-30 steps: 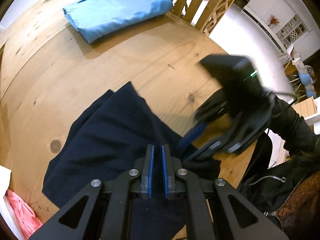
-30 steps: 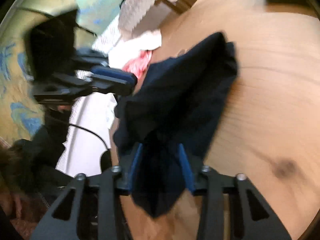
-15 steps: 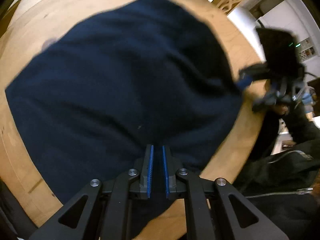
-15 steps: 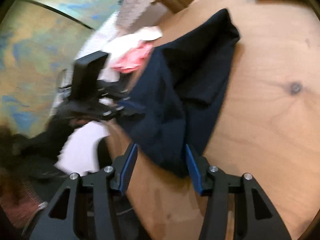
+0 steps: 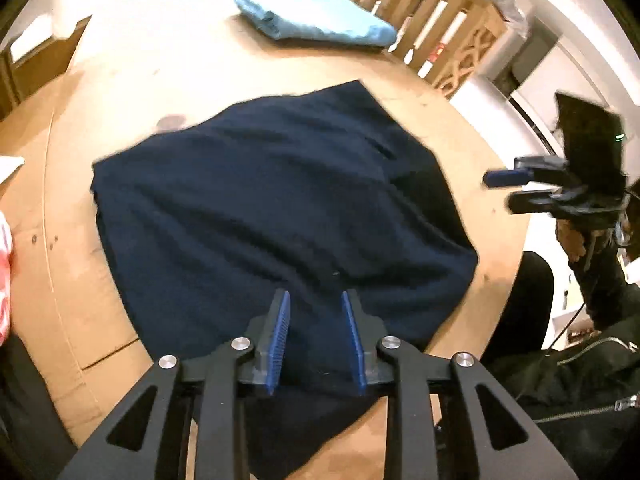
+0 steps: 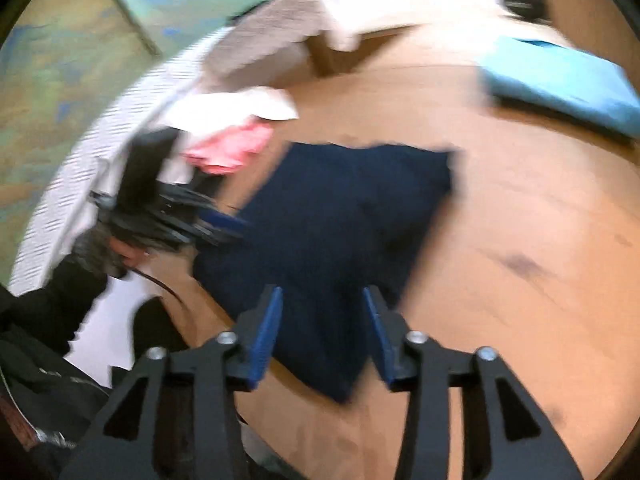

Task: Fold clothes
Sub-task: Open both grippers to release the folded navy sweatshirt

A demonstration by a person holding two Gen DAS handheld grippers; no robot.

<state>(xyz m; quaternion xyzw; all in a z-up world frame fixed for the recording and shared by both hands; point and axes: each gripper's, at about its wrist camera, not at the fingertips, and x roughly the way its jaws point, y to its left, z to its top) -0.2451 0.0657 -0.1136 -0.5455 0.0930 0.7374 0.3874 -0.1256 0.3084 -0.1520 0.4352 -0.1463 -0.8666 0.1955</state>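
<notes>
Now your left claw [image 5: 314, 334] stands with its blue pads parted and nothing pinched between them, right over the near hem of the navy garment [image 5: 280, 216]. From there the cloth runs away from you across the table [image 5: 140, 68], spread roughly flat, rumpled, its near edge drooping over the table's rim below your fingers. So for this hand the garment lies dead ahead and underneath.

Your right claw [image 6: 322, 340] is parted too, holding nothing, and it hangs over the garment's near right corner [image 6: 340, 376]. In the left view you can see that same claw [image 5: 516, 192] out past the cloth's right edge, clear of it. The right view is blurred, so whether its pads brush the fabric you cannot tell.

Farther out, a folded light-blue piece [image 5: 316, 20] sits at the far side of the table, well apart from the navy one, and a pink cloth [image 6: 228, 148] lies off the left edge.

Judging by that, the left hand is the nearer one, with the hem already between its fingers; any fold would carry that edge away from you, toward the far side.
</notes>
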